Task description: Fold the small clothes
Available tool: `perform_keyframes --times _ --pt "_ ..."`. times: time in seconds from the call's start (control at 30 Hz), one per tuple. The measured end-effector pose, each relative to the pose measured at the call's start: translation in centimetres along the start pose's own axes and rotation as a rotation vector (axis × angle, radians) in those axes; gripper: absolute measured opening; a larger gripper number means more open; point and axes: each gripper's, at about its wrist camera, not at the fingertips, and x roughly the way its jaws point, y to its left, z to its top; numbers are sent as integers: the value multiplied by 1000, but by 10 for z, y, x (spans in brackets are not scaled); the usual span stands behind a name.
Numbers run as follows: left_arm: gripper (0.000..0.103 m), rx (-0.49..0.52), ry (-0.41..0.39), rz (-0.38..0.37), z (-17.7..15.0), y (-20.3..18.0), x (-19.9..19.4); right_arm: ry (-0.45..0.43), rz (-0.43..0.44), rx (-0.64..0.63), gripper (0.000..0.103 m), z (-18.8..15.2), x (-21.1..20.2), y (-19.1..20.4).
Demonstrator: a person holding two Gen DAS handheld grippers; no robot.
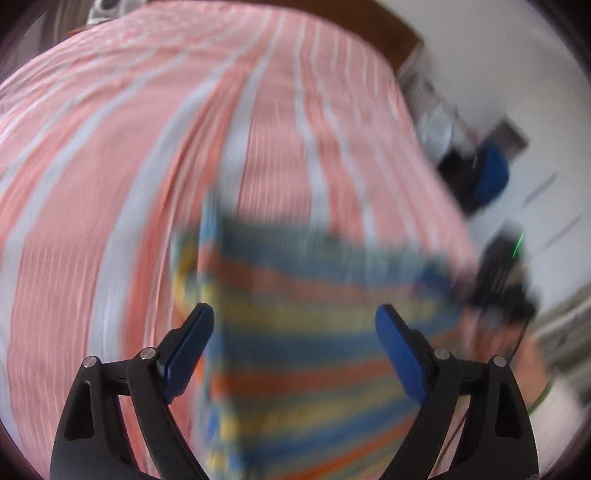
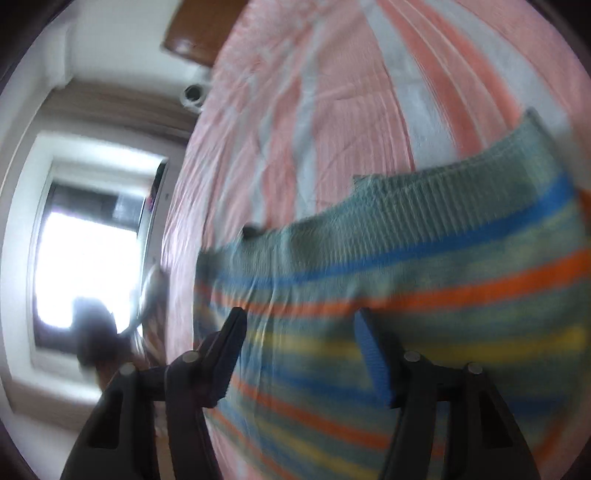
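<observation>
A small knitted garment (image 1: 310,332) with blue, orange, yellow and green stripes lies on a pink-and-white striped bedsheet (image 1: 147,147); both views are blurred. My left gripper (image 1: 295,325) hangs open and wide over it, and neither blue pad presses the knit. At the garment's right edge is the person's hand (image 1: 517,354), holding the black body of the right gripper. In the right wrist view, the garment (image 2: 424,266) shows its ribbed green hem toward the far side. My right gripper (image 2: 301,328) is open above its near left part, with the fingers apart and nothing pinched.
The bed's edge (image 2: 184,221) runs down the left of the right wrist view, with a bright window (image 2: 92,258) and a brown headboard (image 2: 199,33) beyond. Dark and blue items (image 1: 484,173) stand on the pale floor beside the bed.
</observation>
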Motion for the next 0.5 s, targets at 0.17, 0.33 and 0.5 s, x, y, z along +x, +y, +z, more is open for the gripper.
perform_keyframes --times 0.17,0.33,0.5 --pt "68 160 87 234 -83 7 -4 14 88 -131 60 -46 -43 18" --pt "73 168 5 355 -109 -7 -50 188 -286 -324 38 -149 -91 -25" --pt "86 356 -52 241 -133 -92 -56 36 -415 -353 43 -183 -164 -34"
